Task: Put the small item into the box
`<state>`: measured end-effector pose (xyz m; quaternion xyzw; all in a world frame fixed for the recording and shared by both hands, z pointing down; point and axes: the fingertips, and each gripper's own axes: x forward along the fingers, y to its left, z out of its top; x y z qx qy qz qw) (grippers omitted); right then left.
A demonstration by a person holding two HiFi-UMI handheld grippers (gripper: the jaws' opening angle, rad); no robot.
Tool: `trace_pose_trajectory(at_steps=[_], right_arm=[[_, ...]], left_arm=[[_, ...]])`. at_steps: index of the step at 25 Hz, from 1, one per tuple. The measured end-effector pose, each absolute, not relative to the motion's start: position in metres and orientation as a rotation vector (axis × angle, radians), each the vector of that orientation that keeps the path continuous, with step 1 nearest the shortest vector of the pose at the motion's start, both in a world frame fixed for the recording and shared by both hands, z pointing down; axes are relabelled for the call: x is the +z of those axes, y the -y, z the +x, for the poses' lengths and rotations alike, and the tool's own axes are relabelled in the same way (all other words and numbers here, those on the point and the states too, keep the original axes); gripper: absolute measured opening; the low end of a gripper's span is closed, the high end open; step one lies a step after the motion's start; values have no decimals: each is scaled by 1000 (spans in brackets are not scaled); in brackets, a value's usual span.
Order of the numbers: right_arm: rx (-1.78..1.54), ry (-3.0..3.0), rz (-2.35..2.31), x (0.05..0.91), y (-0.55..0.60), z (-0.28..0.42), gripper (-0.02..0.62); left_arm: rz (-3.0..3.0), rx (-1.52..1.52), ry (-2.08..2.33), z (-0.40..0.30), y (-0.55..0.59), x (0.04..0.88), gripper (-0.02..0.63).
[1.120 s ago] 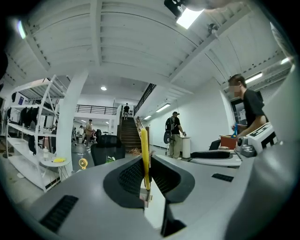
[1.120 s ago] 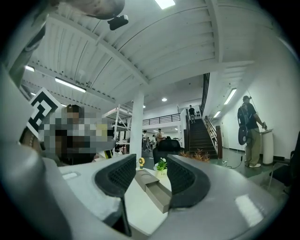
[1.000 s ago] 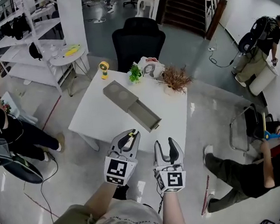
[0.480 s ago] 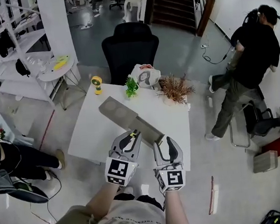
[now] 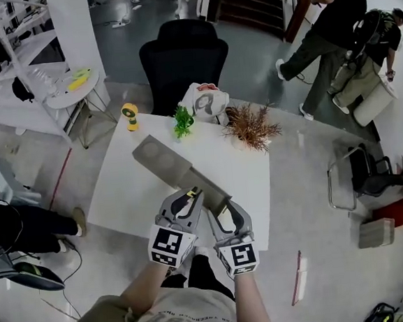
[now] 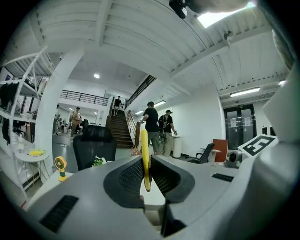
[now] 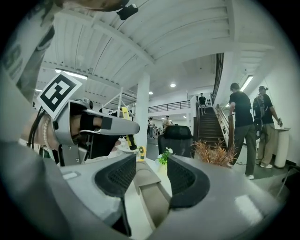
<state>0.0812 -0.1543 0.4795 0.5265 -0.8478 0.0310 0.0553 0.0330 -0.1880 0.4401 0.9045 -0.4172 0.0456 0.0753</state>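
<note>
Yellow item (image 6: 145, 150) pinched in left gripper (image 6: 146, 174) fingers (image 6: 129, 177), right gripper (image 7: 151, 176) fingers (image 7: 185, 180) apart

The left forearm (image 5: 140, 295) and right forearm (image 5: 250, 303) reach forward side by side. The left grey hand-held gripper (image 5: 189, 195) pinches a thin yellow strip (image 6: 145, 159). The right grey hand-held gripper (image 5: 225, 209) has its jaws apart, gripping nothing.

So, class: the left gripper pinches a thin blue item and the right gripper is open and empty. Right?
No: the item is yellow, not blue, as the left gripper view shows. The left gripper does pinch it, and the right gripper is open and empty.
</note>
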Motion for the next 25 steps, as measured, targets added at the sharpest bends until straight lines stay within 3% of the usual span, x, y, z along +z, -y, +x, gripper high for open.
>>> trace_pose_trajectory(at_steps=[25], right_arm=[[113,2797,967,518,240,97,190]], left_arm=[[2539,191,1316,116,253,477,49]])
